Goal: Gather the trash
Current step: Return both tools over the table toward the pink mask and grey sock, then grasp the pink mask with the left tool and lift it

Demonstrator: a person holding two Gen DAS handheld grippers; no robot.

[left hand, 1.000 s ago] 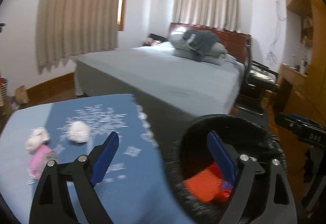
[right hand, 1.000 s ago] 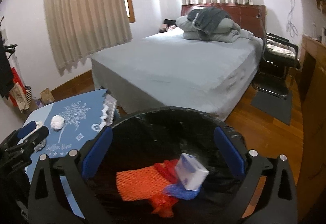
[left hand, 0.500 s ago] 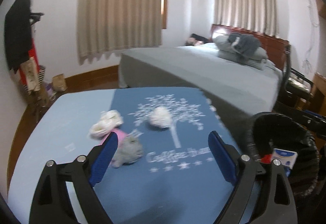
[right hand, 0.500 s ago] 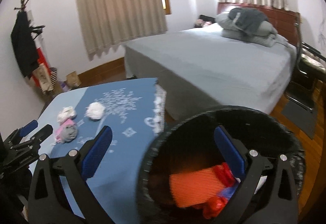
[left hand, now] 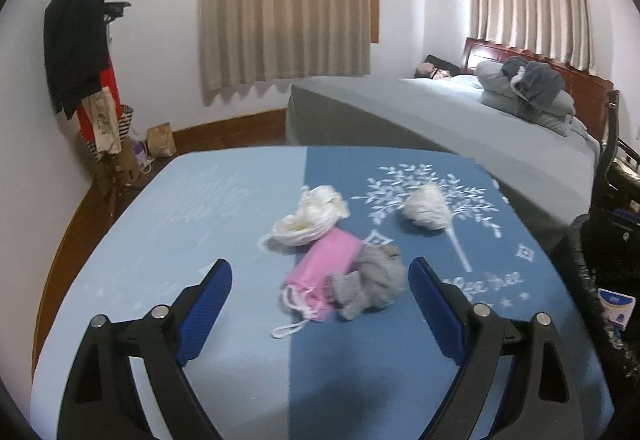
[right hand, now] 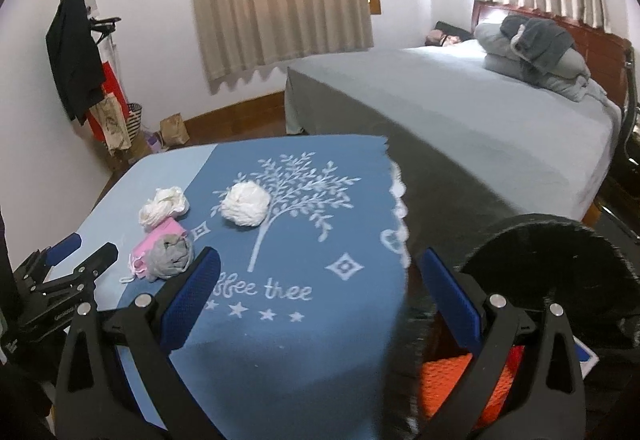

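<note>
"Coffee tree" on blue tablecloth (right hand: 280,292)

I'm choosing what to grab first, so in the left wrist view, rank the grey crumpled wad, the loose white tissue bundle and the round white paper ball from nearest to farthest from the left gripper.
From the left gripper:
1. Grey crumpled wad, just ahead, beside the right finger.
2. Loose white tissue bundle, further back, centre.
3. Round white paper ball, back right on the tree print; close to the bundle's depth, slightly farther.

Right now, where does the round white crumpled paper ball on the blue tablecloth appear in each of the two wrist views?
Left wrist view: the round white crumpled paper ball lies right of centre, beyond the open left gripper.
Right wrist view: the ball lies left of centre, above the open right gripper.
Shared landmark: the white tree print, whose crown the ball rests on.
</note>
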